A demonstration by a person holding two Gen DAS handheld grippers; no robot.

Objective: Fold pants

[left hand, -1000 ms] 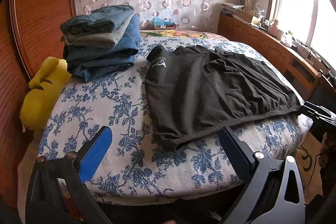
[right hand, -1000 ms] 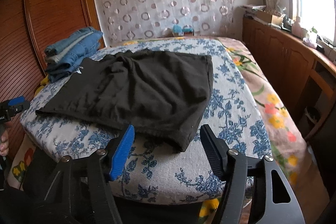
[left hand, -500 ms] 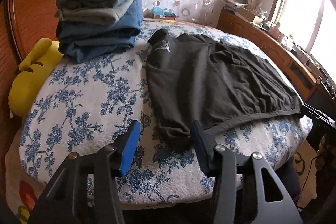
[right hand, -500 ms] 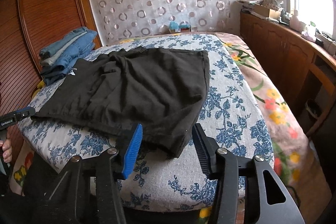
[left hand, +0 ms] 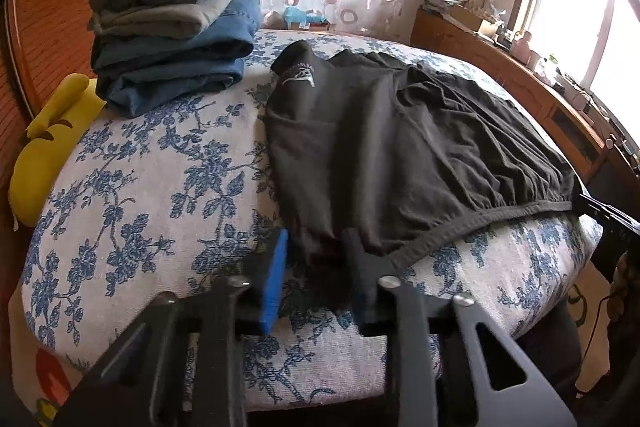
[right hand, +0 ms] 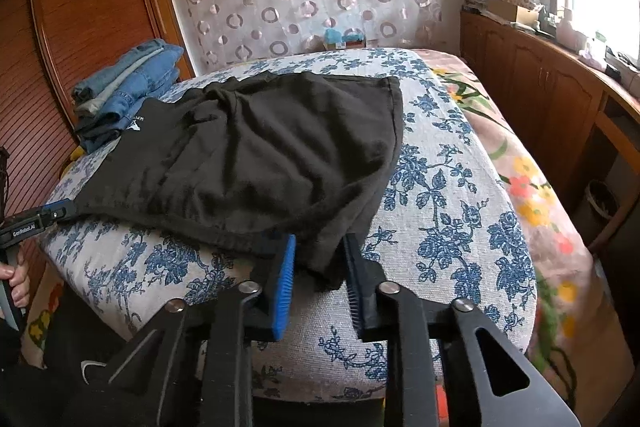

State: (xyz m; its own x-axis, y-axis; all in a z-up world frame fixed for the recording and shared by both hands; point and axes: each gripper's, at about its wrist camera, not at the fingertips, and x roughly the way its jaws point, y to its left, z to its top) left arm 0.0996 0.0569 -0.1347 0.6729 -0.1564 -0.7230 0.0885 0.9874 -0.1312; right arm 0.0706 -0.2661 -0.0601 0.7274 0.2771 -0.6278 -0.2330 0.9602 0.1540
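Between the fingers [left hand: 276, 267] of the left gripper [left hand: 316, 259] sits the near left corner of the black pants [left hand: 400, 147], and the jaws are closing on it from the wide spread they had a second ago; the pads look close to the cloth, though I cannot tell if they pinch it yet. At the near right corner the right gripper [right hand: 320, 263] does the same, its jaws closing around the dark fabric. Both corners hang at the near edge of the bed [left hand: 152, 187], with the pants spread flat across the blue-flowered cover. Further back, folded jeans [left hand: 172, 35] are stacked beside a yellow plush [left hand: 48, 155]. With both corners nearly caught, the first fold looks ready to begin.
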